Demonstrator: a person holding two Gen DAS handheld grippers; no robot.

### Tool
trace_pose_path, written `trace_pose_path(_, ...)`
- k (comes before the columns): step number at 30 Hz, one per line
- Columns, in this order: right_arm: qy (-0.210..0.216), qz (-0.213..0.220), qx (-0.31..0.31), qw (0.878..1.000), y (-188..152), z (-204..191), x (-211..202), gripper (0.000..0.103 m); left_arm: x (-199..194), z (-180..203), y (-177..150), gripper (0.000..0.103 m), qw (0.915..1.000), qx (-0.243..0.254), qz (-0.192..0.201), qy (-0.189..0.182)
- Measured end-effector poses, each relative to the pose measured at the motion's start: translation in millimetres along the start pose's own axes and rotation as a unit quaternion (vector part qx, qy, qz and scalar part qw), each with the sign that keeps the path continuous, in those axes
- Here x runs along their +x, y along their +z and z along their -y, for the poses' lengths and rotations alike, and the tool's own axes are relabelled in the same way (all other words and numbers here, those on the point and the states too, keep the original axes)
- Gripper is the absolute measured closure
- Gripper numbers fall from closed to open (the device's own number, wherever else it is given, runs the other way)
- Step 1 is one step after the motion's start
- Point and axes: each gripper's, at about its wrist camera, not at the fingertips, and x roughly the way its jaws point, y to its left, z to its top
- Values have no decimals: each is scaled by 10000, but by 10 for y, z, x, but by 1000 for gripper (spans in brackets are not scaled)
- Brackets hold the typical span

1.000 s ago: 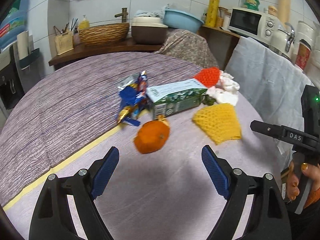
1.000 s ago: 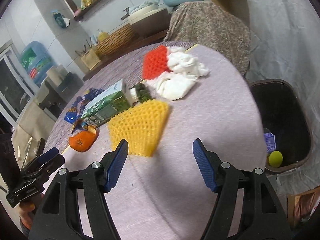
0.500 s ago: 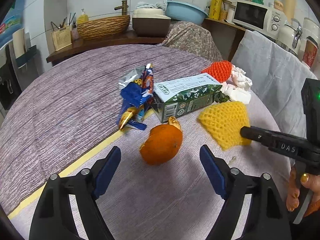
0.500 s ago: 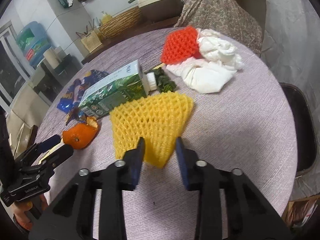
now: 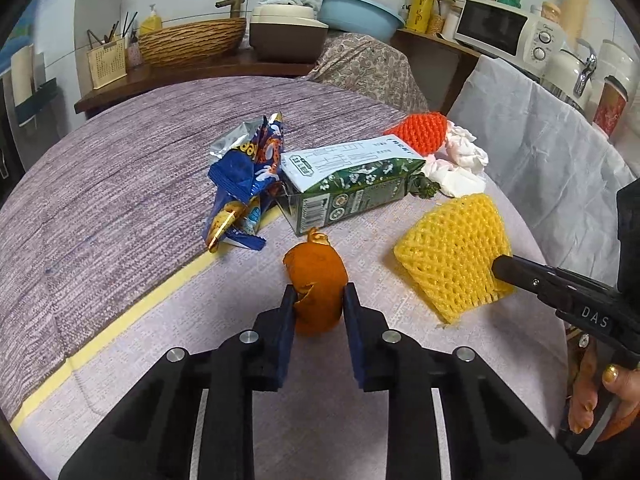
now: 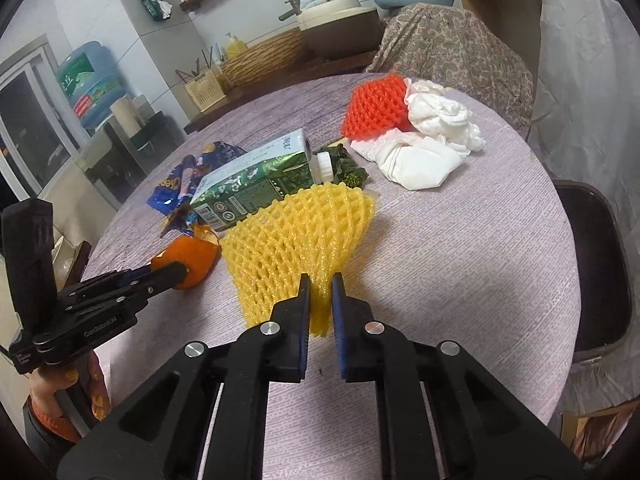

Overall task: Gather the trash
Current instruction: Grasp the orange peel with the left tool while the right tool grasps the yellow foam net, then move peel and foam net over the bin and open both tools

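Note:
My left gripper (image 5: 316, 300) is shut on an orange peel (image 5: 316, 280) that rests on the round table (image 5: 100, 184). My right gripper (image 6: 318, 292) is shut on the near edge of a yellow foam fruit net (image 6: 296, 236), which lies on the table. The peel also shows in the right wrist view (image 6: 192, 256), and the net in the left wrist view (image 5: 452, 256). Behind them lie a green carton (image 5: 352, 184), a blue snack wrapper (image 5: 248, 176), a red foam net (image 5: 420, 132) and crumpled white tissue (image 6: 424, 140).
A dark trash bin (image 6: 592, 264) stands below the table's right edge. A draped chair (image 5: 372, 68) and a white-covered counter (image 5: 540, 148) stand behind the table. A yellow tape line (image 5: 140, 304) crosses the tablecloth.
Both grippers moved forward and closed: the left on the orange peel, the right on the yellow foam net. A second ago both were open.

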Motion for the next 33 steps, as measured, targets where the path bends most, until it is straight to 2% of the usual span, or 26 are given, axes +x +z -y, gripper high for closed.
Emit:
trace_pose_path(9,-58,359,-229,9991,-113,-54,-253,92,-214,230,-56,82,9995,49,245,-213)
trace_pose_path(17,-134,636,-26,9979,-196,182,-480,92,-368,553,-34,82,9977,148,469,-468)
trace_pose_path(25,-547,1086,481,9914,-128,748,-826,92,-332,1045,203,82,9934,507,621,-819)
trace_pose_path(33,-1201,1418,1023,9772,-99,1485,-1144,92,-129,1716,462,82,9845,928,614,-1357)
